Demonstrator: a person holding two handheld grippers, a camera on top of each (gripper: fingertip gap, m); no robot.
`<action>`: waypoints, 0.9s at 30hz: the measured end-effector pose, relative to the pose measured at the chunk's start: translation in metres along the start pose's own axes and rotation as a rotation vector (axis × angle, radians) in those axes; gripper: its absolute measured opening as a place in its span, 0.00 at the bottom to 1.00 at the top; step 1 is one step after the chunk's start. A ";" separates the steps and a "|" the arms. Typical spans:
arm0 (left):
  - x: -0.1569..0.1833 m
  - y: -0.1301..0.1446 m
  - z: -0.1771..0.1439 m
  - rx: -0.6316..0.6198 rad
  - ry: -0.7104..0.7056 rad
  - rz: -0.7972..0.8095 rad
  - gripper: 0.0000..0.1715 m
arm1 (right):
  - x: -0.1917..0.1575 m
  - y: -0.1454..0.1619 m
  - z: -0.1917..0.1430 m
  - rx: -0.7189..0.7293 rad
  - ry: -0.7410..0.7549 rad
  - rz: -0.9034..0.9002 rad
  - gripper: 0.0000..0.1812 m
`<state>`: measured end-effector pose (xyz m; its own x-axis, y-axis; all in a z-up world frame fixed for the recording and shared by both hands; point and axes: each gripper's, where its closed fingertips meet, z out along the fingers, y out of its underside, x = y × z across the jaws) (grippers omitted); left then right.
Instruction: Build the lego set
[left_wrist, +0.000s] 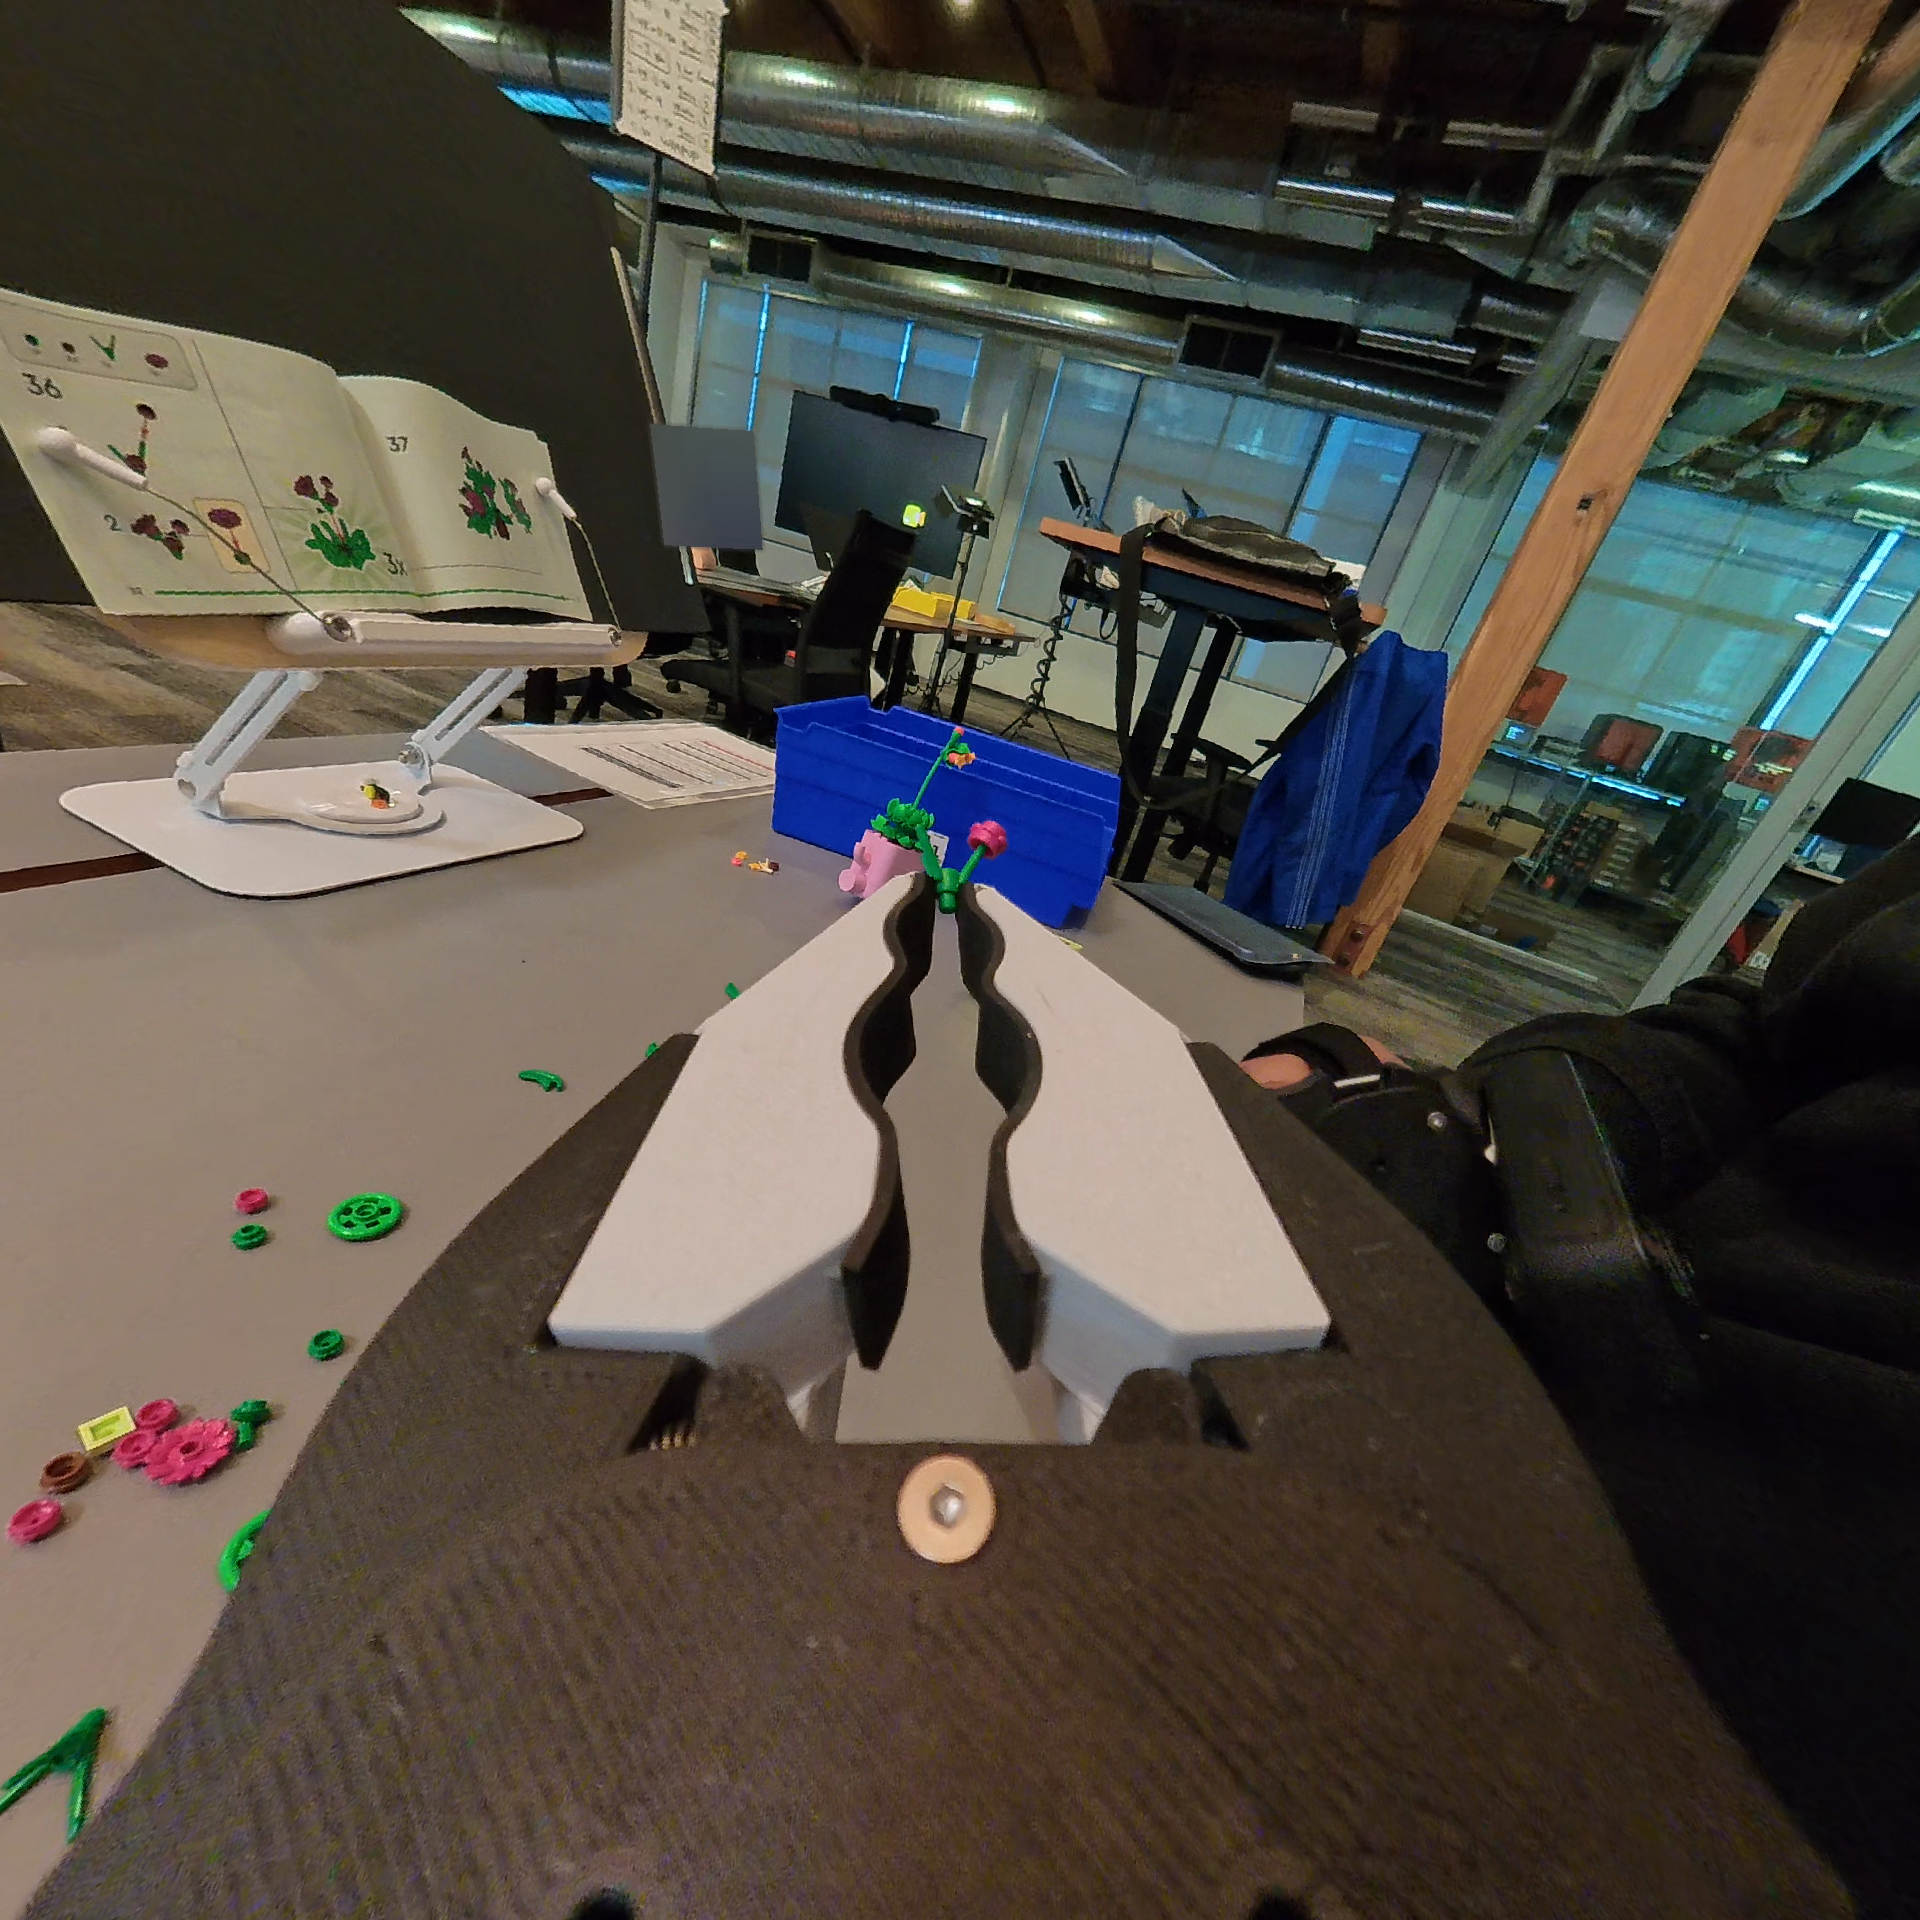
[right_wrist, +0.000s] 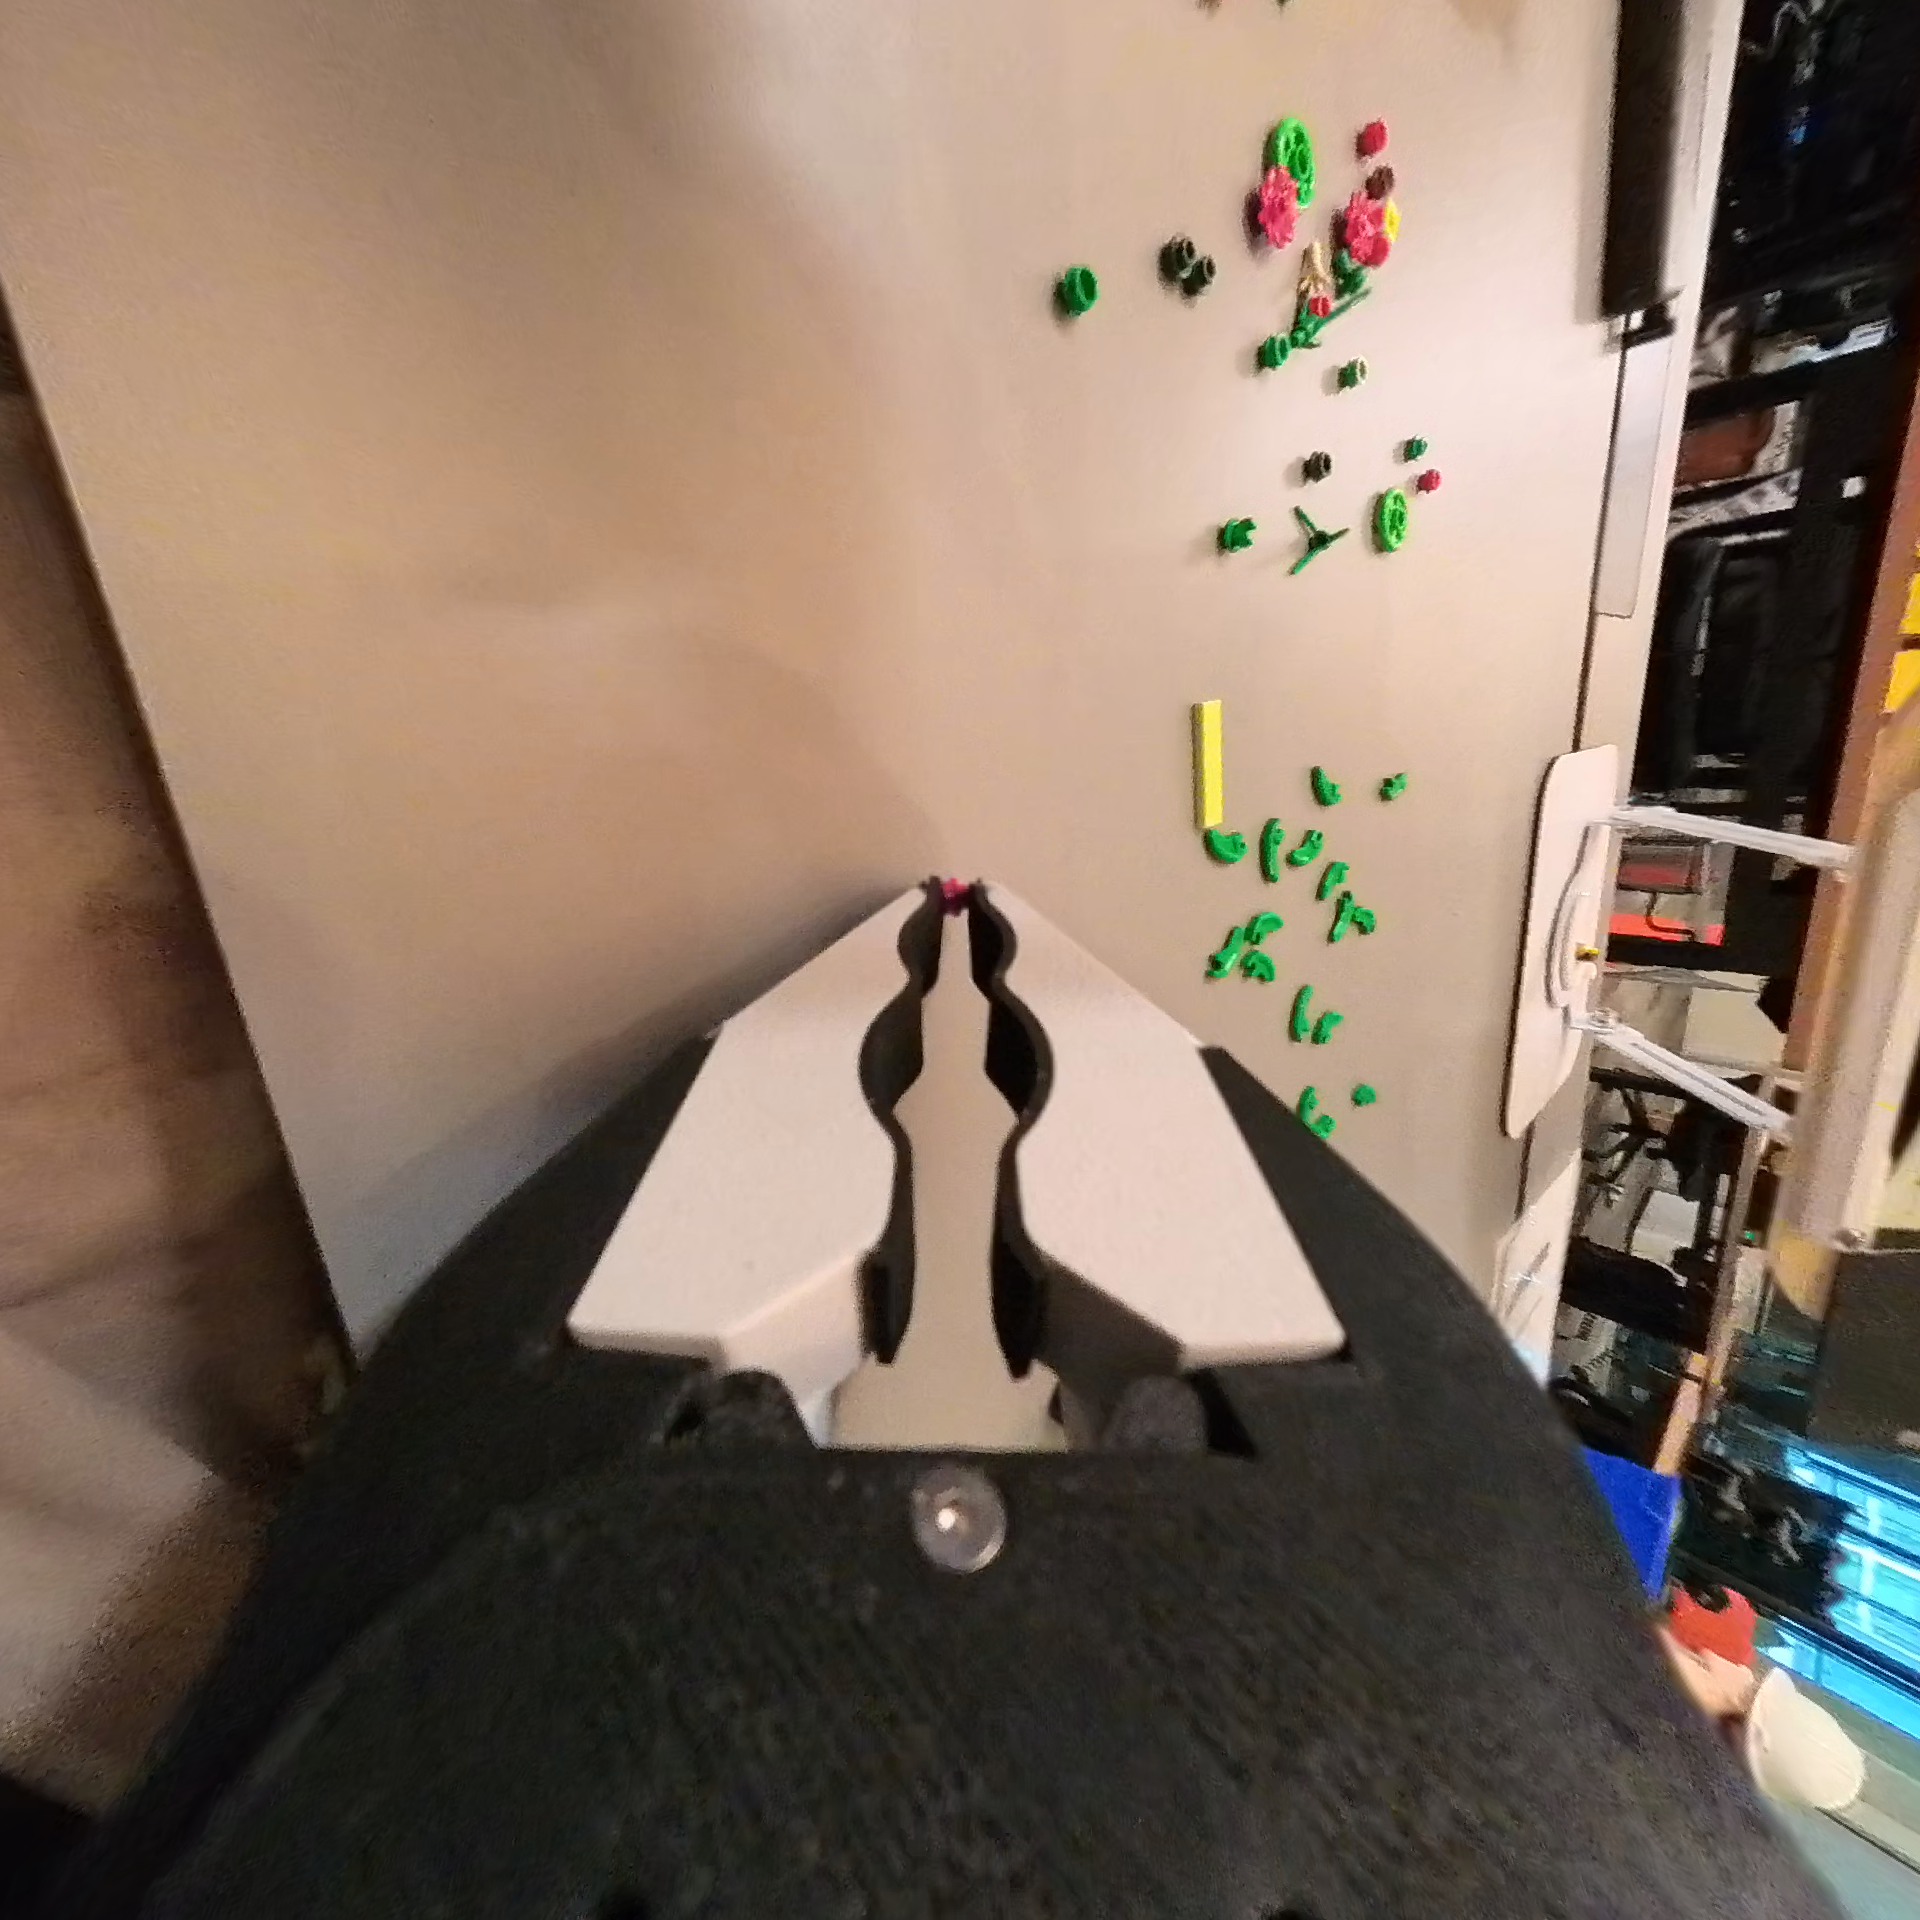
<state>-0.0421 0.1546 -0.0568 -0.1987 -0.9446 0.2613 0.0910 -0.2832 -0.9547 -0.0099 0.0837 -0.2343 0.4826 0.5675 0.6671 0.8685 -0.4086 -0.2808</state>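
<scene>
Green flower stem (left_wrist: 948, 883), tipped by a magenta bud, pinched in left gripper (left_wrist: 945, 902), just before the blue bin (left_wrist: 997, 821). Light, slender, likely fragile; hold low. Right gripper (right_wrist: 950, 900) clamps a small magenta piece (right_wrist: 950, 891).

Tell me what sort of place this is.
Probably an open-plan office or lab workshop: exposed ceiling ducts, desks with a monitor and office chair, and glass partition walls behind the grey work table.

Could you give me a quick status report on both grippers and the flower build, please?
Left gripper shut on green stem with a magenta bud. Right gripper shut on small magenta piece. Loose pieces off to one side; nothing blocking.
</scene>
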 end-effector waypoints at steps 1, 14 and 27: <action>0.000 0.000 0.000 0.001 -0.001 0.000 0.01 | -0.001 0.000 0.000 -0.001 0.000 -0.006 0.02; 0.000 0.000 0.000 0.000 0.000 -0.002 0.01 | -0.013 -0.003 -0.011 0.023 -0.166 0.110 0.03; 0.000 0.000 0.000 0.002 0.002 -0.003 0.01 | -0.009 -0.011 -0.023 0.113 -0.253 0.244 0.05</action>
<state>-0.0425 0.1549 -0.0564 -0.2011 -0.9434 0.2638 0.0921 -0.2863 -0.9537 -0.0266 0.0669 -0.2207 0.6776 0.6279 0.3830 0.7245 -0.4801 -0.4945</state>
